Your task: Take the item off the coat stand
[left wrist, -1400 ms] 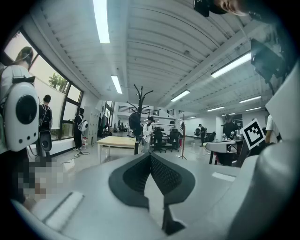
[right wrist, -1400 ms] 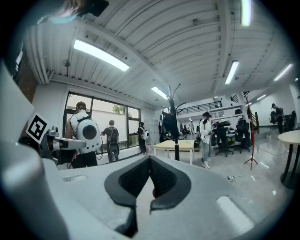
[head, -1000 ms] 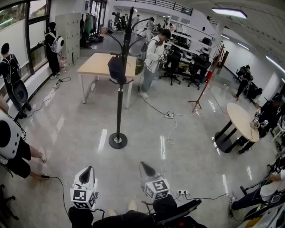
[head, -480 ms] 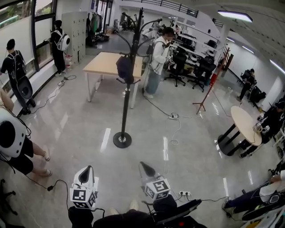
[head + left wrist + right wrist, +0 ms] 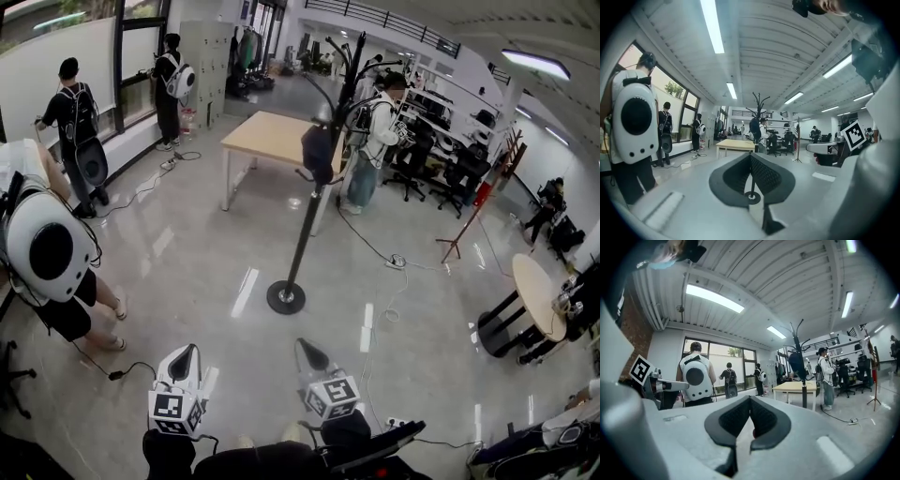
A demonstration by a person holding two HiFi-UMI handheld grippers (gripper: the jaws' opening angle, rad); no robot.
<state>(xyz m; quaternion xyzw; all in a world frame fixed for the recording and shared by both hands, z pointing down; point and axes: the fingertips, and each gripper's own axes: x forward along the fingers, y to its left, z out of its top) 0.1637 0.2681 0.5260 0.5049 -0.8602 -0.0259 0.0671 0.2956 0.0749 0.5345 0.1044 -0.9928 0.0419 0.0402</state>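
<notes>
A black coat stand [image 5: 307, 225] rises from a round base on the glossy floor, a few steps ahead of me. A dark blue item [image 5: 317, 153] hangs from one of its lower hooks; the upper hooks are bare. My left gripper [image 5: 185, 359] and right gripper [image 5: 308, 354] are low in the head view, far short of the stand, both shut with nothing between the jaws. In the left gripper view the left gripper [image 5: 750, 157] points at the coat stand [image 5: 757, 119], and the item [image 5: 754, 125] is small and distant. From the right gripper [image 5: 750, 400] the item [image 5: 796, 363] shows at the right.
A wooden table [image 5: 272, 139] stands just behind the stand, with a person [image 5: 375, 141] beside it. Another person with a white backpack [image 5: 47, 248] is close on my left. Cables [image 5: 380, 281] trail on the floor. A round table [image 5: 534, 295] and a red easel [image 5: 464, 220] are at the right.
The head view has swung left: the stand now shows further right and a little nearer. The person with the white backpack looms larger at the left. Both grippers keep their place, shut.
</notes>
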